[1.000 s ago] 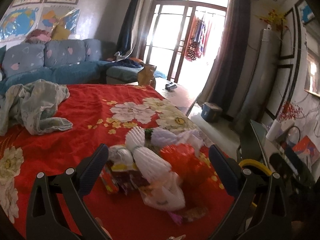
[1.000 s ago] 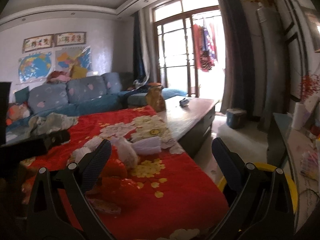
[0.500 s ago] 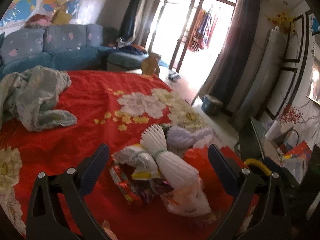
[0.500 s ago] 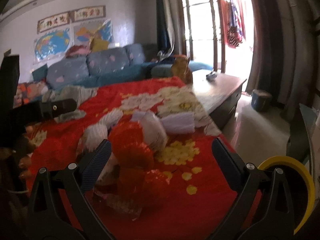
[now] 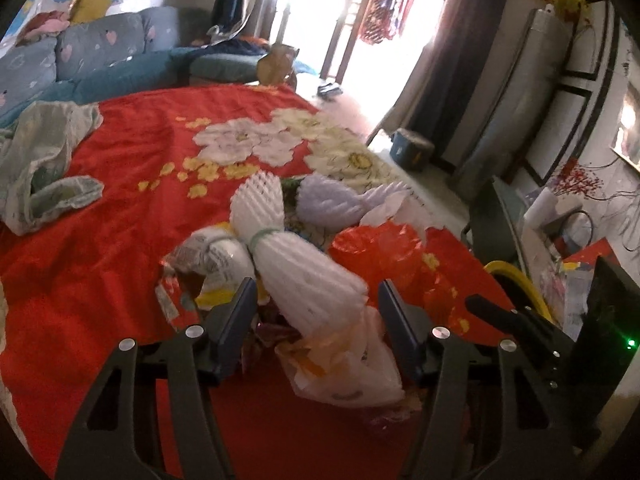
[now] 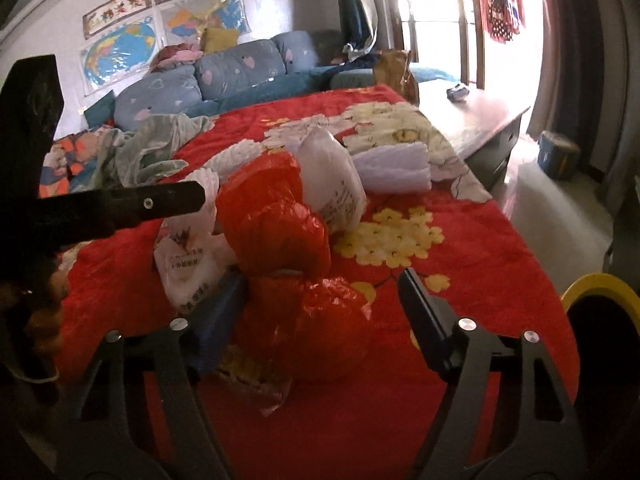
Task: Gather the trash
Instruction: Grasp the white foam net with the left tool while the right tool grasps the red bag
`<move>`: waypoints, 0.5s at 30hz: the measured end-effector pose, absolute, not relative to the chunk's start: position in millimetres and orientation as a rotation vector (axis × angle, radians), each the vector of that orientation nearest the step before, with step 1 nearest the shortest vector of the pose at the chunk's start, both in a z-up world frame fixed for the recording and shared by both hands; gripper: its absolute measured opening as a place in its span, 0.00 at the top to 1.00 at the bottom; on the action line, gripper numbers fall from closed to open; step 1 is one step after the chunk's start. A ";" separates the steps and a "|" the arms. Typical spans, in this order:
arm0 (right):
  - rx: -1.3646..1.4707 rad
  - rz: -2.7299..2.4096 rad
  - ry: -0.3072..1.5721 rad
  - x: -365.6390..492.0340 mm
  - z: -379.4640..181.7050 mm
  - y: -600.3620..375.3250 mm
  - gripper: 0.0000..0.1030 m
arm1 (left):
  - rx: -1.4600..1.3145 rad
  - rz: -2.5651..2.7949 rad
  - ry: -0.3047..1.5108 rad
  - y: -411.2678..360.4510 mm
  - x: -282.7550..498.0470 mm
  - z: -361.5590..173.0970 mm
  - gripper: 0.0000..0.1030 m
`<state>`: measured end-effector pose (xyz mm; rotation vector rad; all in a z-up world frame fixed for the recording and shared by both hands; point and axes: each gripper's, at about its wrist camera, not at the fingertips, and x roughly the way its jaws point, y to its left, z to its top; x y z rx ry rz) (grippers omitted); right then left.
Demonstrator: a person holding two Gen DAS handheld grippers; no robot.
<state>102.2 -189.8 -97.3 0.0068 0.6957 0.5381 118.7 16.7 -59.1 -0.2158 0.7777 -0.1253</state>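
Lying heaped on the red flowered blanket [image 5: 120, 264] near its right-hand edge is the trash: one white foam fruit net [image 5: 304, 268] tied with a green band, one lilac foam net [image 5: 332, 204] behind it, one crumpled red plastic bag [image 6: 276, 220], one white printed bag [image 6: 192, 264] and another white bag [image 6: 332, 176] behind the red one, plus some snack wrappers [image 5: 192, 280] too tangled to count. A yellow-rimmed bin [image 6: 600, 320] stands beside the blanket's near right corner; its inside is dark and what it holds cannot be told.

The left tongs [image 5: 316, 312] are closing, the foam net and a thin clear bag [image 5: 348, 364] between the jaws, pads not pressing. The right tongs [image 6: 320, 312] are closing too, red plastic between them, not pinched. One grey-green cloth [image 5: 44, 160] lies crumpled toward the blanket's far left edge.
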 end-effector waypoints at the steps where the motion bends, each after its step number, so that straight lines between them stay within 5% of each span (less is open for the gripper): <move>1: 0.009 0.541 0.700 102.8 -98.1 -190.0 0.37 | -0.217 -0.117 0.787 16.6 119.6 -61.5 0.43; 8: 0.023 0.571 0.729 104.8 -101.3 -189.6 0.52 | -0.208 -0.115 0.802 13.7 118.5 -65.1 0.69; 10: 0.024 0.585 0.727 103.3 -100.5 -188.5 0.64 | -0.212 -0.131 0.796 13.5 117.2 -64.7 0.76; 15: 0.032 0.601 0.700 98.1 -93.7 -191.0 0.74 | -0.212 -0.157 0.742 13.5 110.0 -53.1 0.81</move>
